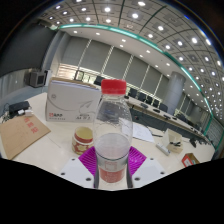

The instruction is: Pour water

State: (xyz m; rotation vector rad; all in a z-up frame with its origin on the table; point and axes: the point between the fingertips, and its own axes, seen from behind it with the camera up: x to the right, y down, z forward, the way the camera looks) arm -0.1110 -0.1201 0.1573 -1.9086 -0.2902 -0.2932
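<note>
Water bottle, red cap on, stands upright between your gripper fingers, both pads pressed on it above the table. Careful: tilt it capped and nothing pours; loosen your squeeze and it slips.

We see a pale, cream-coloured table carrying everything here. On it, well to one side of the fingers, lies a flat brown cardboard piece. Further back stands a white box-shaped appliance with small red lettering on its front. Just ahead of it sits a small jar with a light lid and dark contents. On the opposite side we make out a small orange-red item, too small to identify.
</note>
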